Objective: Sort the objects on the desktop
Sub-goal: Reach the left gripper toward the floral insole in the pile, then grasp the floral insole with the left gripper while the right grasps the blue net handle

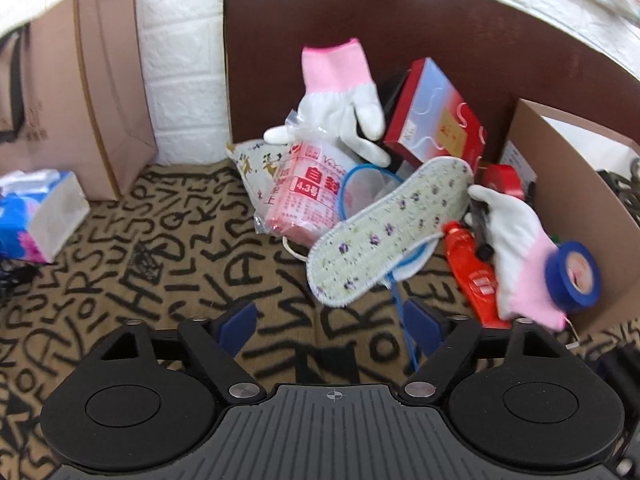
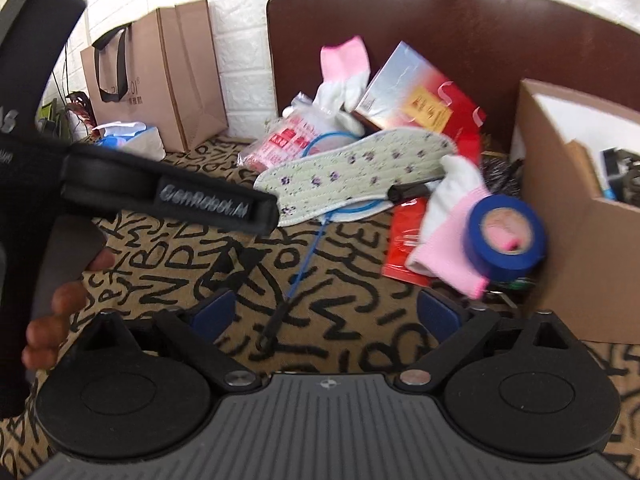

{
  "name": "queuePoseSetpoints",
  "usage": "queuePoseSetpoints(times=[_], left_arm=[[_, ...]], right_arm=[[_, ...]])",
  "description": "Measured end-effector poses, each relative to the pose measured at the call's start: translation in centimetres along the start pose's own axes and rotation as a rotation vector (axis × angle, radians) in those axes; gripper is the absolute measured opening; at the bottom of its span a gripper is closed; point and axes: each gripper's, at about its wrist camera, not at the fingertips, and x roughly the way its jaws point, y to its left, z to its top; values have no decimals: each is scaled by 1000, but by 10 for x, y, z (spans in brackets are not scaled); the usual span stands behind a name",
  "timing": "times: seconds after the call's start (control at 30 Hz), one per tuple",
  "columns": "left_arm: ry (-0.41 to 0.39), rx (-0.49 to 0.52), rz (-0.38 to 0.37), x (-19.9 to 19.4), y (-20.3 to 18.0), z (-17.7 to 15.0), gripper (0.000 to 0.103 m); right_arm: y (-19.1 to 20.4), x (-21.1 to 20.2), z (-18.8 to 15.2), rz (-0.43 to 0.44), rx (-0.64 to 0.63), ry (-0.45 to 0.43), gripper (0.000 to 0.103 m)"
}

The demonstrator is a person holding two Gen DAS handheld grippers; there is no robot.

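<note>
Both claws are wide open and empty: left gripper [image 1: 330, 320] and right gripper [image 2: 326, 312] hover over the lettered tablecloth [image 1: 120, 280], blue pads spread, nothing between them. Pile to sort sits ahead of both, against the brown board. Nearest target for the left claw is the floral insole [image 1: 384, 232], just ahead and slightly right, lying on the blue-rimmed net [image 1: 360, 184] whose handle runs back toward the right finger. My read: take the insole first, since it is the top layer; come in at its near heel edge, pinch across the thin rim, lift straight so the net and pink bag [image 1: 308, 200] underneath don't drag. For the right claw, the blue tape roll [image 2: 506, 236] is ahead-right, touching the pink-cuffed glove [image 2: 448, 240] and up against the cardboard box [image 2: 568, 216]; likely drop bin, can't confirm. Risk: blue roll looks blurred, may be rolling. View differences: right wrist shows the left device body, the person's fingers [image 2: 60, 300], and the black marker [image 2: 412, 191] by the insole toe. Left wrist shows the orange-red tube [image 1: 472, 272] and second glove [image 1: 340, 92] more fully.
</note>
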Motion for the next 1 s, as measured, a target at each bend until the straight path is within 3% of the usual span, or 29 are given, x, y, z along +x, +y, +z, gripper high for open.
queuePoseSetpoints(times=[0.13,0.37,0.43,0.57,0.6,0.7,1.0], left_arm=[[36,-14,-17,24,6,8,69],[54,-7,-44,52,6,19,65],[65,-8,-55,58,4,22,42],[64,-17,-72,58,3,24,20],[60,-12,-76,55,2,23,13],[52,5,-94,39,-2,18,5],[31,5,-111,-26,-5,-27,0]], right_arm=[[4,21,2,4,-10,6,74],[7,55,13,4,-11,10,56],[9,63,16,-12,-19,-2,47],[6,74,20,-46,-9,-16,11],[4,75,20,-49,-10,-15,8],[0,71,20,-39,-6,-5,5],[-7,22,-8,-12,-18,46,2]])
